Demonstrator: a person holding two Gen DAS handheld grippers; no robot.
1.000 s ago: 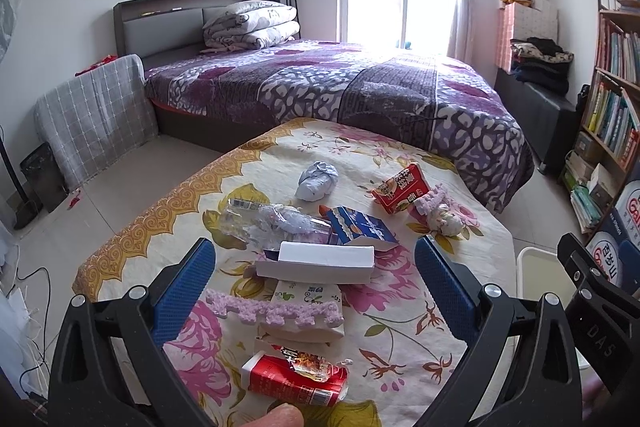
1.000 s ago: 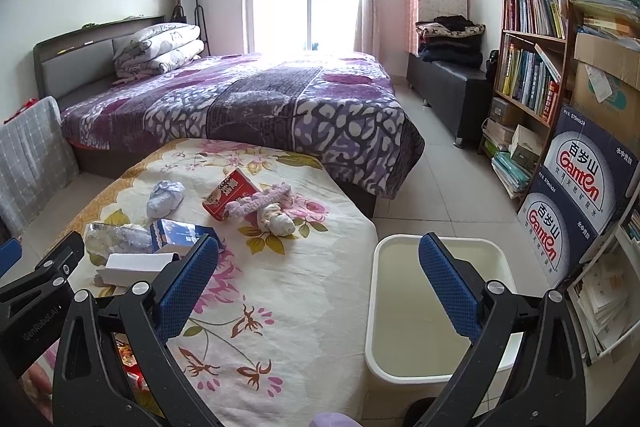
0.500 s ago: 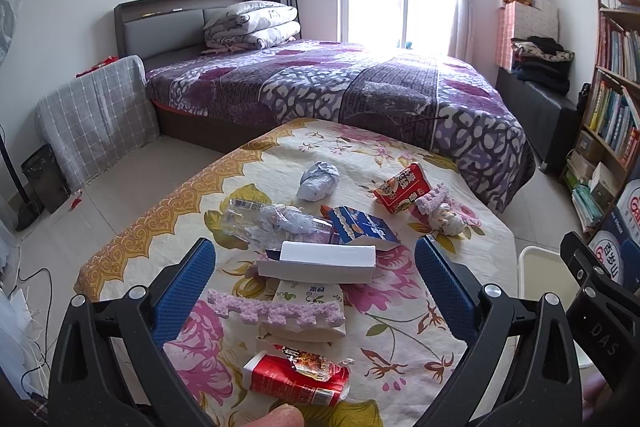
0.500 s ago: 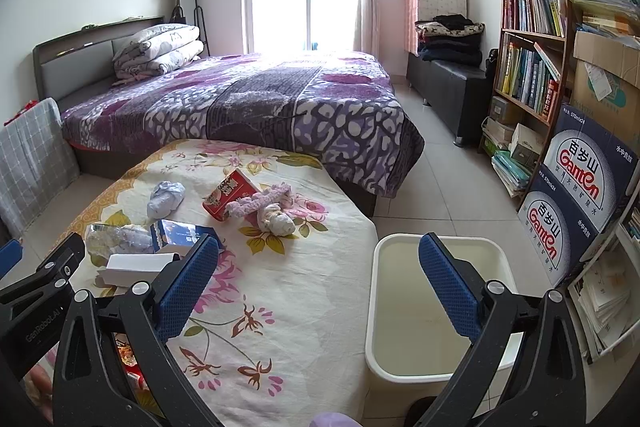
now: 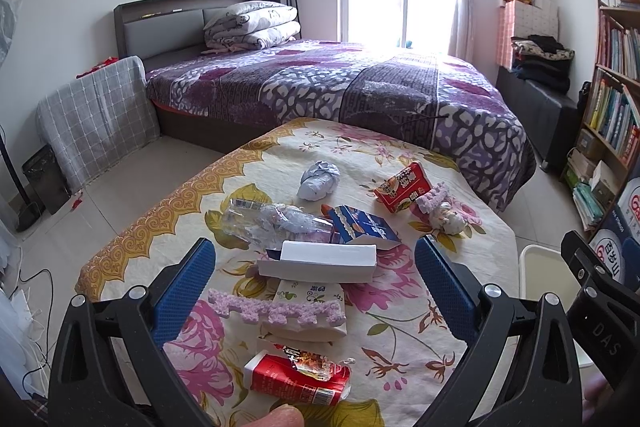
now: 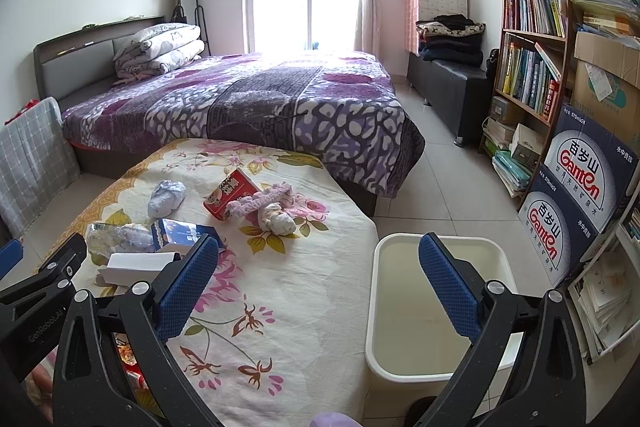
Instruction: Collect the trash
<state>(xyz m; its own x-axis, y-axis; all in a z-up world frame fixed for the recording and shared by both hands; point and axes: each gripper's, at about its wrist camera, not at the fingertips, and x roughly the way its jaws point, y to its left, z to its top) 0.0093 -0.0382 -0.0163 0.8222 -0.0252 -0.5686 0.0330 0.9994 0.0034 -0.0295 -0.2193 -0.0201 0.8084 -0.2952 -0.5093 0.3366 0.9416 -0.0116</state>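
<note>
Trash lies on a floral-cloth table [image 5: 404, 343]: a red carton [image 5: 298, 379] nearest me, a paper packet with a pink foam strip [image 5: 276, 308], a white box [image 5: 320, 261], a blue carton [image 5: 362, 227], a crushed clear bottle [image 5: 272, 223], a crumpled paper ball [image 5: 318, 179], a red snack box [image 5: 404, 187] and a wad [image 5: 444, 217]. My left gripper [image 5: 314, 287] is open above the near items. My right gripper [image 6: 318, 287] is open between the table edge and a white bin [image 6: 436, 373], which holds nothing visible.
A bed with a purple quilt [image 5: 340, 87] stands behind the table. A bookshelf [image 6: 532, 39] and stacked water cartons [image 6: 576, 203] line the right wall. A black bench [image 6: 452, 87] is at the far right. Tiled floor [image 6: 448, 183] runs between bed and shelf.
</note>
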